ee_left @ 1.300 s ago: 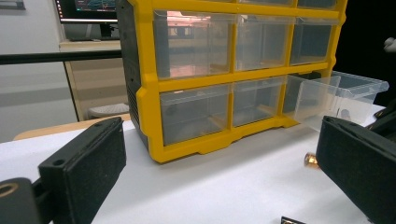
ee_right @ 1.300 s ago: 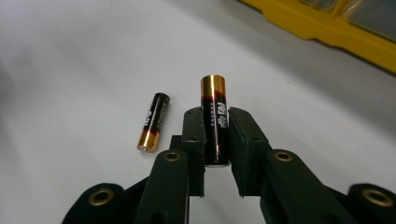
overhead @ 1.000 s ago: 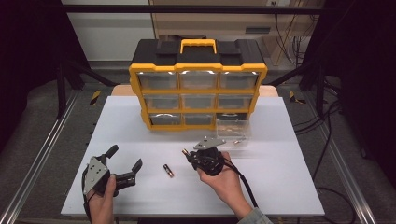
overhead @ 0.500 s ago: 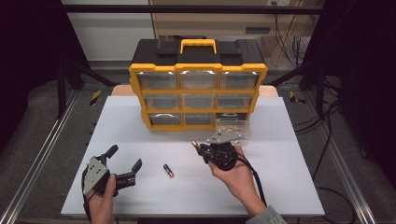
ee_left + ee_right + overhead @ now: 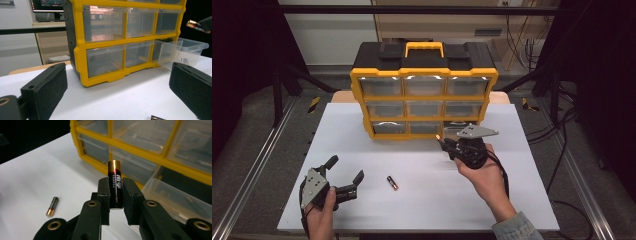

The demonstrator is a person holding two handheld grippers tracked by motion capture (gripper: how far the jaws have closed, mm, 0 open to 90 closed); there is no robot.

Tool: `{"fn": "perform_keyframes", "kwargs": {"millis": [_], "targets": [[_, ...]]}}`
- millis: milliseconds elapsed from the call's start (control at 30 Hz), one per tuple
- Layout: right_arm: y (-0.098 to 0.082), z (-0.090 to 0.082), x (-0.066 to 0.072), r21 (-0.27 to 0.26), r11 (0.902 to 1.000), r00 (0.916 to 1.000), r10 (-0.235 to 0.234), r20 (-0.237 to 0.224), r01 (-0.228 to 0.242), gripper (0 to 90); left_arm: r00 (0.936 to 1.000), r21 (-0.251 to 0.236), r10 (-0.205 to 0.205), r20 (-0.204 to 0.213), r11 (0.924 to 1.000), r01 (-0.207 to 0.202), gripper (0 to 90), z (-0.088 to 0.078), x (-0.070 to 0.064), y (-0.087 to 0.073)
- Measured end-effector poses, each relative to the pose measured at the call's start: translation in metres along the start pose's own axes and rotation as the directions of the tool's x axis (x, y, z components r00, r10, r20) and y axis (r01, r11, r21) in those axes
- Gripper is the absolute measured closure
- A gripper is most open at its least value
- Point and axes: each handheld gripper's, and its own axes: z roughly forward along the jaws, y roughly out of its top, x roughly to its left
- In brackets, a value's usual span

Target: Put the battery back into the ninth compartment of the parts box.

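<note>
A lab or workshop is showing here: metal framing (image 5: pixel 257 165) is surrounding a white counter (image 5: pixel 362 145), cables (image 5: pixel 562 145) are trailing across the floor, a monitor (image 5: pixel 47 5) is glowing behind.

A yellow-and-black plastic drawer cabinet (image 5: pixel 424 90) with clear drawers stands at the far middle of the white worktop (image 5: pixel 362 130). Just in front of its lower right corner, the right claw (image 5: pixel 441 139) is held above the worktop, clamped on a small copper-tipped battery (image 5: pixel 438 136). The left claw (image 5: pixel 345 172) sits low at the near left, its jaws spread apart with nothing between them. A second small black-and-copper battery (image 5: pixel 392 182) lies on the worktop between the two hands.
</note>
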Motion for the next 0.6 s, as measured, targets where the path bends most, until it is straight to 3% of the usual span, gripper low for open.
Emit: {"fn": "perform_keyframes", "kwargs": {"millis": [300,600], "targets": [[0.006,-0.013,-0.027,-0.007,0.9998,0.9988,0.021,0.044,-0.02,76.6,1.0,0.001,0.001,0.001,1.0,-0.001,1.5,0.0,0.0,0.0],[0.006,-0.022,-0.046,-0.011,0.9989,0.9956,0.047,0.081,-0.047,76.6,1.0,0.002,0.002,0.001,1.0,-0.002,1.5,0.0,0.0,0.0]]}}
